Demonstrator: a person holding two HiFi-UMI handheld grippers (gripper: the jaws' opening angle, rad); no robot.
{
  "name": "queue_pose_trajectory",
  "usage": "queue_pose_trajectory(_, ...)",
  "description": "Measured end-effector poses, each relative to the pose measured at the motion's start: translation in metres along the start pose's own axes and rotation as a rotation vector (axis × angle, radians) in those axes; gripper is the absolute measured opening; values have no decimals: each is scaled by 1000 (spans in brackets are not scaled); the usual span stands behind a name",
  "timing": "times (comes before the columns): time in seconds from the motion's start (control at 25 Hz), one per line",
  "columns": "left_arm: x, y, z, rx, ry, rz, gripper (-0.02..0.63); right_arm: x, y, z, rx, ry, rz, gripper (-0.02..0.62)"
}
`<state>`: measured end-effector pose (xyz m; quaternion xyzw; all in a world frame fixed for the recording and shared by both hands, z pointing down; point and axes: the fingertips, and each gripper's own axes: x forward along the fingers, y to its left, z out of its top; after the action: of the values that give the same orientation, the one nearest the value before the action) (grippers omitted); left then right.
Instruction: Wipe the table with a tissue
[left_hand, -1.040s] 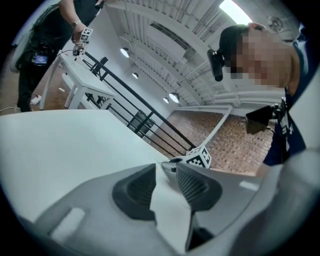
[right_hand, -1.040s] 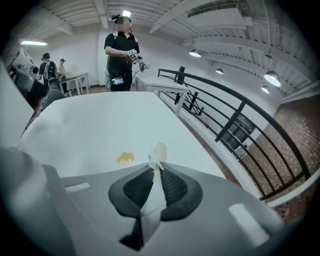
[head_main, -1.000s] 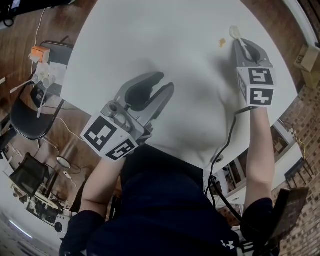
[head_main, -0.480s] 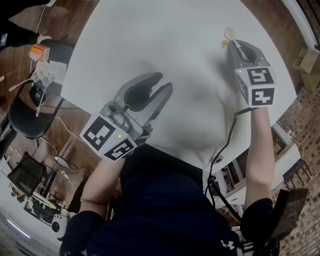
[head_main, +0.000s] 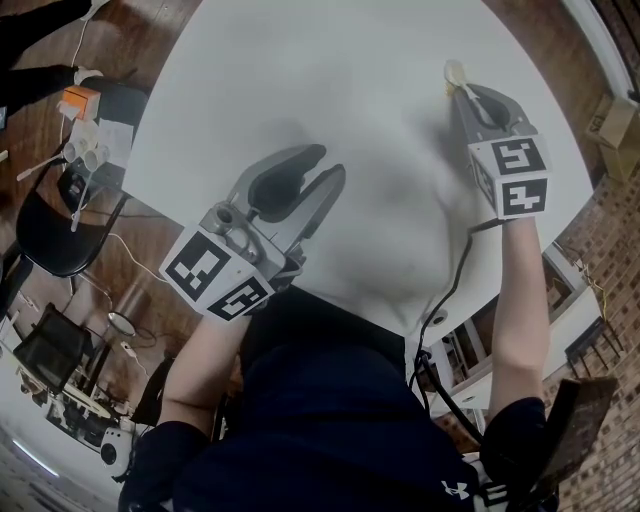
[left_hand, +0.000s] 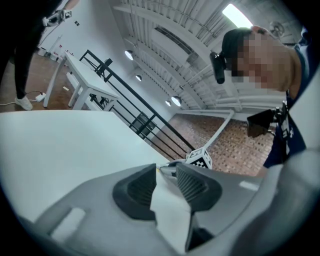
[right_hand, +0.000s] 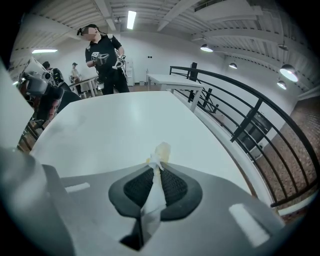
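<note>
**Table** (head_main: 300, 80): round, white top. The person sits at its near edge.

**Right gripper** (head_main: 462, 90): over the far right part of the table, pointing steeply down. Its jaws are closed tight on the tissue. Its marker cube (head_main: 510, 175) faces the head camera.

**Tissue** (head_main: 455, 72): white, pinched into a thin strip between the right gripper's pads. The right gripper view (right_hand: 161, 150) shows a crumpled tip sticking out past the fingertips. The tip is stained yellowish and lies against the tabletop (right_hand: 115, 130).

**Left gripper** (head_main: 328, 165): held over the near left part of the table, well apart from the right gripper. Its jaws stand apart. In the left gripper view (left_hand: 167, 169) only the white tabletop (left_hand: 60, 140) shows through the gap, and nothing is gripped.

**Change since a second ago:**
- The right gripper has slid leftward and a little up in the head view.
- A small orange-yellow spot lay bare on the table just left of the tissue tip. Half a second ago the tip had reached it.
- The spot no longer shows, and the tip lies where it was.
- The left gripper has kept its place and its opening.

**Surroundings:**
- A black chair (head_main: 60, 235) stands beside the table on the left.
- An orange box (head_main: 78, 103) lies on another seat nearby.
- A person in dark clothes (right_hand: 102, 57) stands beyond the table's far edge.
- A black railing (right_hand: 240, 100) runs along the right.
</note>
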<state>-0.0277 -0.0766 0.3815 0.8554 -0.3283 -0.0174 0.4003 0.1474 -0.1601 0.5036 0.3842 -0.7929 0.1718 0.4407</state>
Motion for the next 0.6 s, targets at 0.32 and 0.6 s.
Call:
queue_pose_trajectory(0.32, -6, 3, 1, -6, -5, 1, 124, 2, 7, -3, -18, 16, 15, 20)
queue_pose_trajectory(0.6, -7, 2, 0, -12, -5, 2, 124, 1, 12, 3, -22, 7, 21, 20)
